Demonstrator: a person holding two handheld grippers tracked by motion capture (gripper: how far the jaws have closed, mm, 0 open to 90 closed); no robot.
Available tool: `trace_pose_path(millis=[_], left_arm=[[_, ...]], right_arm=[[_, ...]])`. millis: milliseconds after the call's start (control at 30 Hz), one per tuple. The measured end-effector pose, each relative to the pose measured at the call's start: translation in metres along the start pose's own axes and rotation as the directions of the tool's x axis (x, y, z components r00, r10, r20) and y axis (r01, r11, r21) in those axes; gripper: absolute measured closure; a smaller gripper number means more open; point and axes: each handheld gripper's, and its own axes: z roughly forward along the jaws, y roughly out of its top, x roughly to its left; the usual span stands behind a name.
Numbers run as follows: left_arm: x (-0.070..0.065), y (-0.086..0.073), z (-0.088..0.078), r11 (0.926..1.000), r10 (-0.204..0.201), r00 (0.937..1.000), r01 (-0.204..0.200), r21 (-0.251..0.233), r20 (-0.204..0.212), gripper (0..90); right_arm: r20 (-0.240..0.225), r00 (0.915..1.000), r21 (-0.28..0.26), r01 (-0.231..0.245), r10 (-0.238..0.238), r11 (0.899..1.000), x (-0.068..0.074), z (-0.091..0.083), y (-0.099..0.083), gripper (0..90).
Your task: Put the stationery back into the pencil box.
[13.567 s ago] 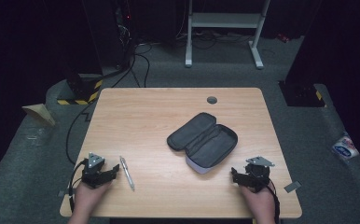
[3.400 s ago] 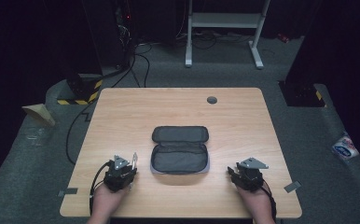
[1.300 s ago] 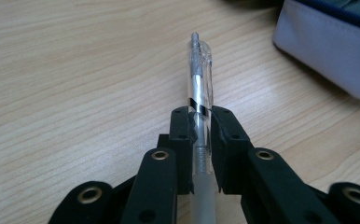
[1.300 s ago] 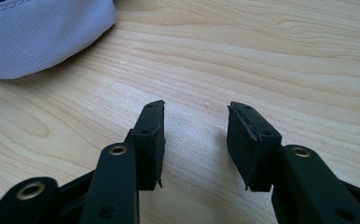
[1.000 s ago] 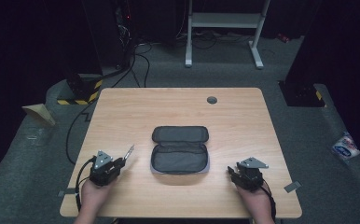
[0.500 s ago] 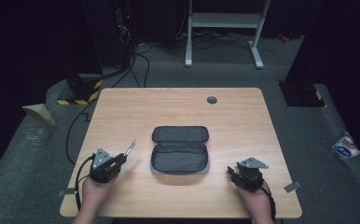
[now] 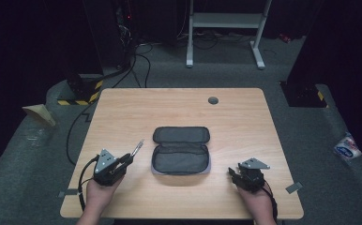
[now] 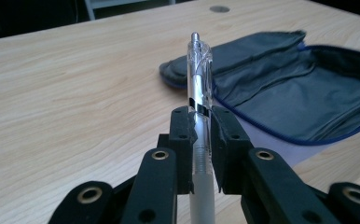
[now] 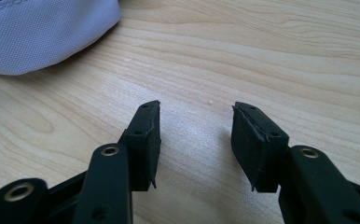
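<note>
- Two grippers are in your hands at the near edge of a light wooden table (image 7: 123,108); both rest low, close to you.
- Your left gripper (image 8: 199,119) is clamped on a clear-barrelled retractable pen (image 8: 199,74). The pads pinch it about mid-barrel, so the clicker end and clip stick out ahead of the jaws and the rest of the barrel runs back between the fingers.
- Just ahead of that gripper and slightly to its right lies an open grey pencil case (image 8: 304,100), unzipped flat with a blue-edged rim. The pen points toward its opening, so you seem to be carrying the pen over to drop it inside.
- In the high view, the left gripper (image 7: 123,163) sits beside the case (image 7: 181,150), near but not touching it.
- Your right gripper (image 9: 197,140) stands roughly half open with nothing between its pads; its jaws have just been opening further. It hovers over bare wood, with the pale outer fabric of the case (image 9: 43,32) up and to its left, likely waiting to steady the case.
- No brand, label or writing can be read on the pen or case.
</note>
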Motion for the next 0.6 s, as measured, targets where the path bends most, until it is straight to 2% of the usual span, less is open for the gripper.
trace_pose_path(millis=[67, 200, 600], left_arm=[[-0.002, 0.001, 0.000, 0.9998, -0.017, 0.9997, 0.018, -0.009, 0.015, 79.1], [-0.006, 0.006, 0.000, 0.9998, -0.007, 0.9995, 0.007, -0.016, 0.030, 79.2], [-0.010, 0.026, 0.005, 0.9987, 0.047, 0.9980, -0.047, -0.020, 0.041, 79.1]], right_arm=[[0.001, 1.0000, 0.000, 0.000, 0.000, 1.000, 0.000, 0.000, 0.000, 51.8], [0.001, 1.0000, 0.000, -0.002, 0.002, 1.000, 0.000, 0.000, 0.000, 51.7], [0.001, 1.0000, 0.002, -0.004, 0.004, 1.000, 0.001, 0.000, 0.000, 50.5]])
